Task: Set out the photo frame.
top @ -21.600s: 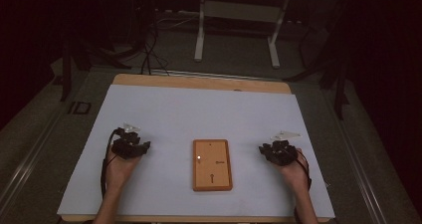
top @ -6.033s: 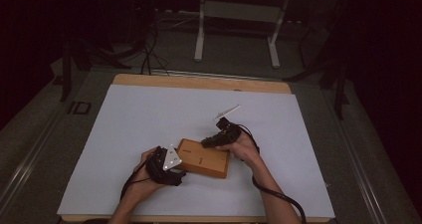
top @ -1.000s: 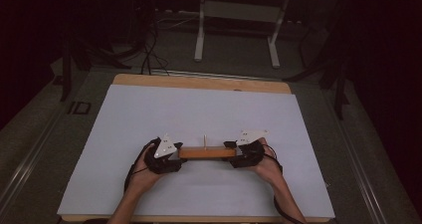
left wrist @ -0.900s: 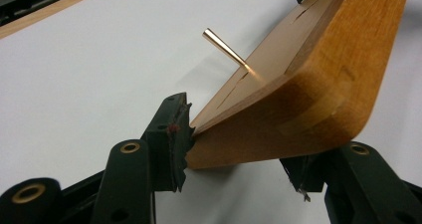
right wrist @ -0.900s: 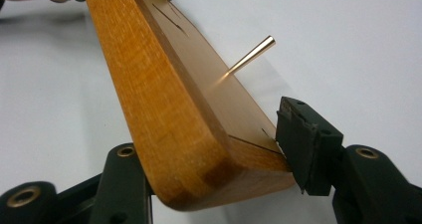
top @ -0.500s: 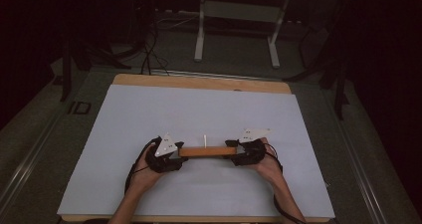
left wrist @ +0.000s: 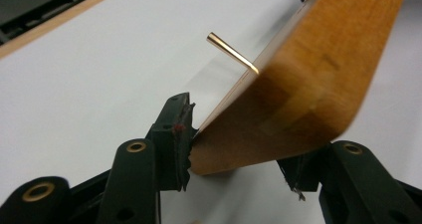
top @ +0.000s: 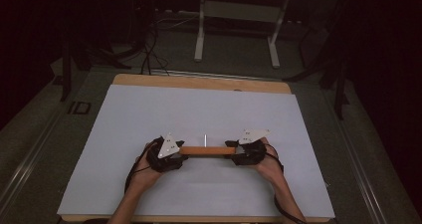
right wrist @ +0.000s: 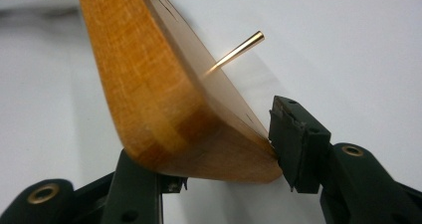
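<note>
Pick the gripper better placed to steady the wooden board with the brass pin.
Left, marginally: left gripper has both pads on the wooden board; right gripper clamps its other end, jaws just closing. Brass pin upright.

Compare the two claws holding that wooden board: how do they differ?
The left claw grips the wooden board at its left end, the right claw at its right end. The left claw's grey plate tilts up steeply; the right claw's lies flatter. Both have just been closing and now clamp the board, its brass pin pointing up.

A white sheet covers the wooden table; cables lie behind.
</note>
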The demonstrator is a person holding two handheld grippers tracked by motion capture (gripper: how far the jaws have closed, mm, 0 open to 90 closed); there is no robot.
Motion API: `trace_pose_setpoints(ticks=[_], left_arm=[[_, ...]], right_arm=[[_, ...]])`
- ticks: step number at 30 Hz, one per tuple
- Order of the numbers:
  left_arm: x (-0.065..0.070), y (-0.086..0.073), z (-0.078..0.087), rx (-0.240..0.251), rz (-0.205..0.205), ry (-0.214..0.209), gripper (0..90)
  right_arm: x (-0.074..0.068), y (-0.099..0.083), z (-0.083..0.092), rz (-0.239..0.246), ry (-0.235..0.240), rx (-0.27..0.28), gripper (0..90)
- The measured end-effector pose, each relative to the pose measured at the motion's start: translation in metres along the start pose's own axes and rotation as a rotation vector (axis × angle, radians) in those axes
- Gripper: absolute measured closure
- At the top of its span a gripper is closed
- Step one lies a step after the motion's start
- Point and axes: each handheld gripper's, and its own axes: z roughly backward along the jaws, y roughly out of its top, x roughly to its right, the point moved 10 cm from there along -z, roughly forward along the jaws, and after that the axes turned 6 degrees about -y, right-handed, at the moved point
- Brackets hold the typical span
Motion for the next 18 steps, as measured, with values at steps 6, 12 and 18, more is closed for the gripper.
trace_pose_setpoints(ticks=[6, 12, 18], left_arm=[[-0.0011, -0.0001, -0.0006, -0.014, -0.043, 0.027, 55.2], [-0.0026, -0.0004, -0.0014, -0.022, -0.075, 0.058, 56.7], [-0.0026, 0.0004, -0.0007, -0.013, -0.072, 0.051, 58.5]], right_arm=[[0.0010, 0.0008, 0.0001, 0.009, -0.009, 0.011, 52.9], [0.0016, 0.0014, 0.0010, 0.030, -0.031, 0.012, 54.9], [0.0024, 0.0023, 0.0038, 0.031, -0.044, 0.022, 56.8]])
